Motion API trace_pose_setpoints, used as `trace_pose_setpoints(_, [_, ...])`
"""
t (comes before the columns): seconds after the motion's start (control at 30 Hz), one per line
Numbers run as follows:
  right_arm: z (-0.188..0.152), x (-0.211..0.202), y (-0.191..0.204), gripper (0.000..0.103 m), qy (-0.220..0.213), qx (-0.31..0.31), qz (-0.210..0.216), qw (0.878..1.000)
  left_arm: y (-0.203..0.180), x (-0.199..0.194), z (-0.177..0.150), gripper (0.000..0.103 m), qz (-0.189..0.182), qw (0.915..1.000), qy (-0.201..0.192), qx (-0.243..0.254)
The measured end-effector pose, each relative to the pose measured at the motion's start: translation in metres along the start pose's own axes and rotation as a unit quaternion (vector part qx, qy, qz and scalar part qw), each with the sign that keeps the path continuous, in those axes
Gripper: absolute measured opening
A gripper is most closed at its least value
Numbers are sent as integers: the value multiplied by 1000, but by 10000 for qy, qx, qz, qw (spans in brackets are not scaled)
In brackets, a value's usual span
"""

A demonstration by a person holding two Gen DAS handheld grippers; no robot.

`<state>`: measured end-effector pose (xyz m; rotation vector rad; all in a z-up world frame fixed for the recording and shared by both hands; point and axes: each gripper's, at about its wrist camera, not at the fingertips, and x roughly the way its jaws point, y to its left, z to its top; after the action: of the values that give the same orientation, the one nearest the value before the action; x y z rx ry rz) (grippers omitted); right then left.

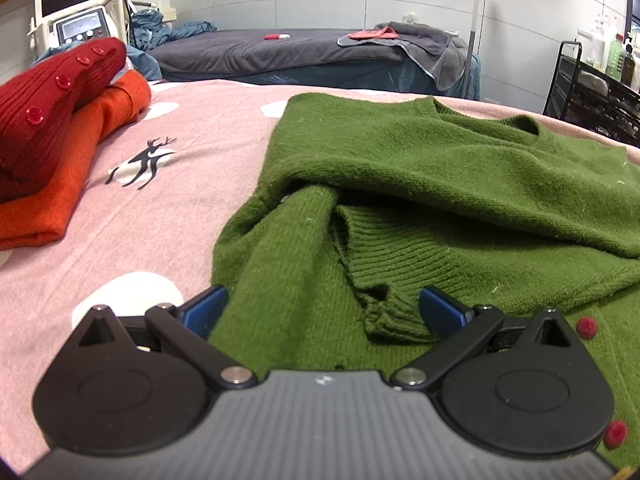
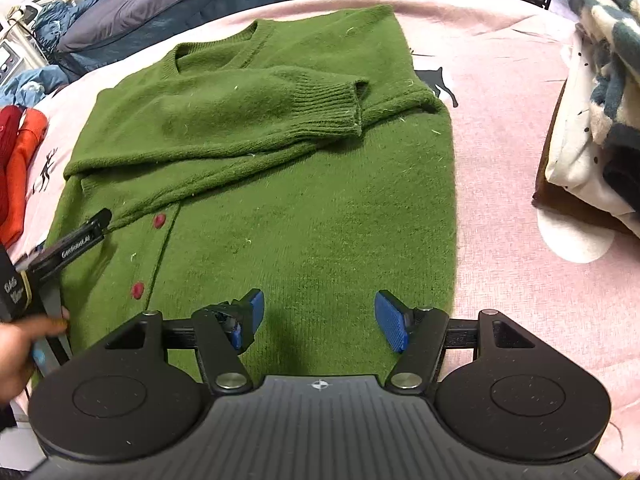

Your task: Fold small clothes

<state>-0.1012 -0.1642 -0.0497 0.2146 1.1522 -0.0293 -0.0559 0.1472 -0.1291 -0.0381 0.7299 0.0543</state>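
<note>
Pink bedspread (image 2: 500,100) carries the green cardigan (image 2: 300,200); both my tongs, left (image 1: 322,310) and right (image 2: 318,318), gape empty. Grabbing one layer could drag its folded sleeve (image 2: 320,108) loose.

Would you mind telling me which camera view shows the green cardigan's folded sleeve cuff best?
The right wrist view: from above, the ribbed cuff lies whole across the green cardigan, with the sleeve traceable back to its shoulder. The left wrist view sees the same cuff low and close up, partly bunched and foreshortened between the open left gripper.
</note>
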Motion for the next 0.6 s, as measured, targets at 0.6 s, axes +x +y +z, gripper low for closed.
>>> trace_pose_setpoints(0.6, [-5, -7, 1, 101, -12, -272, 140, 9995, 110, -106, -24, 103, -1885, 9642, 1861, 95])
